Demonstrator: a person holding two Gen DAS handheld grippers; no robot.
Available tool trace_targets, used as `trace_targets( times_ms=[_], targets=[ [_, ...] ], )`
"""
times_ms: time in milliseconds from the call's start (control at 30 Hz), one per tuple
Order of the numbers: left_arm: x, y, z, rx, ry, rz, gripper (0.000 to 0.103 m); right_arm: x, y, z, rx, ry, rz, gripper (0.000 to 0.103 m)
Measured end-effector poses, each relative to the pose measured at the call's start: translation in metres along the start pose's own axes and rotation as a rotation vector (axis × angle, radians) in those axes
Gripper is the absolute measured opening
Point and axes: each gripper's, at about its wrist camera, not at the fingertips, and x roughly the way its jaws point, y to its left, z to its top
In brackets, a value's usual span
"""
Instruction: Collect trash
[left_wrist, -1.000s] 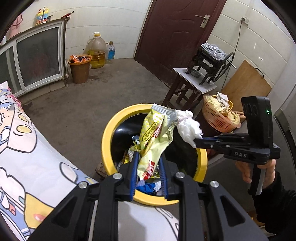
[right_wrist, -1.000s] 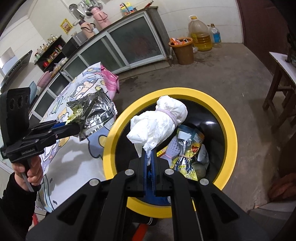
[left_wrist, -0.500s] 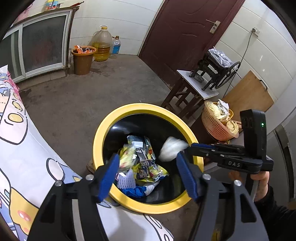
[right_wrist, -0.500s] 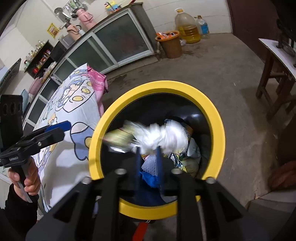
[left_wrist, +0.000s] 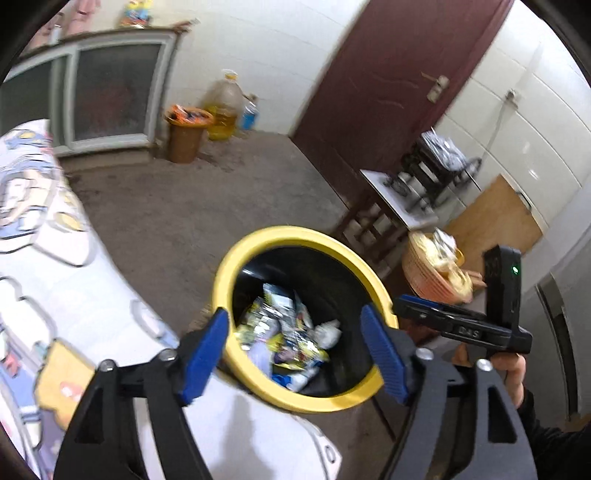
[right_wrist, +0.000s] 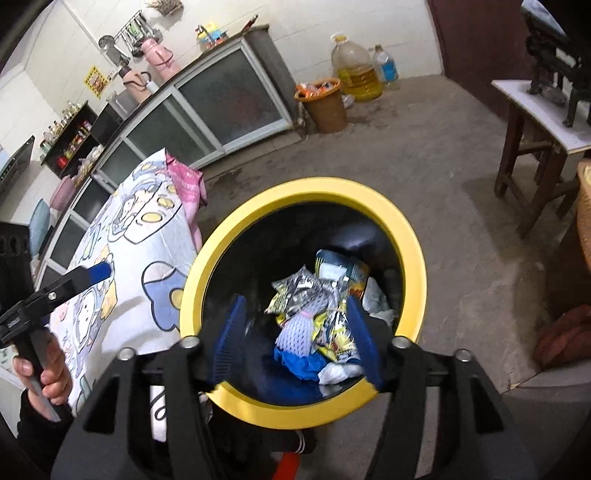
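both grippers over the yellow-rimmed trash bin (right_wrist: 413, 258), pointing down into it. left gripper (left_wrist: 295, 350) jaws spread and opening, nothing between the blue pads (left_wrist: 201, 354), only the bin mouth seen through the gap. right gripper (right_wrist: 295, 339) jaws also spread and opening, nothing gripped, blue pads (right_wrist: 229, 339) either side of the view into the bin.

trash (right_wrist: 317, 314) lies at the bottom of the bin: crumpled snack wrappers in yellow and silver, a white foam net sleeve (right_wrist: 295, 332), a blue bit, white tissue wads (left_wrist: 327, 332). all of it inside the black interior, none on the rim.

bin sits on the concrete floor (right_wrist: 461, 166) just beside a table with a cartoon-print cloth (right_wrist: 147, 229); cloth edge is near the rim, cannot tell if they touch. in the left wrist view the right gripper (left_wrist: 406, 306) shows at the right, held by a hand (left_wrist: 513, 373) in a dark sleeve, its tip near the bin's right rim. in the right wrist view the left gripper (right_wrist: 96, 273) shows at far left over the cloth, a hand (right_wrist: 48, 376) on its handle.

background: orange-brown bucket (right_wrist: 325, 103) with wrappers, oil jug (right_wrist: 356, 74), water bottle (right_wrist: 386, 70), glass-front cabinet (right_wrist: 221, 107), dark red door (left_wrist: 388, 92), wooden stool (right_wrist: 535, 147), orange basket (left_wrist: 432, 273). left wrist view is motion-blurred.
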Motion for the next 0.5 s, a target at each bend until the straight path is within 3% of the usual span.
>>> trace_targets(
  times_ms=[67,100,233,333,500],
  targets=[
    [-0.019,0.004,-0.006,-0.013,-0.053,0.036,0.079,-0.005,0.008,-0.001,-0.016,-0.042,-0.027,0.072],
    [-0.028,0.006,-0.008,-0.022,-0.074,0.045,0.086,-0.007,0.012,-0.001,-0.019,-0.054,-0.035,0.076],
    [-0.076,0.015,-0.021,-0.053,-0.188,0.094,0.095,-0.013,0.022,0.002,0.012,-0.145,-0.074,0.095],
    [-0.110,0.023,-0.033,-0.069,-0.251,0.147,0.095,-0.014,0.031,0.005,0.020,-0.181,-0.098,0.095],
    [-0.167,0.036,-0.060,-0.097,-0.329,0.301,0.095,-0.015,0.063,0.005,-0.034,-0.220,-0.091,0.095]
  ],
)
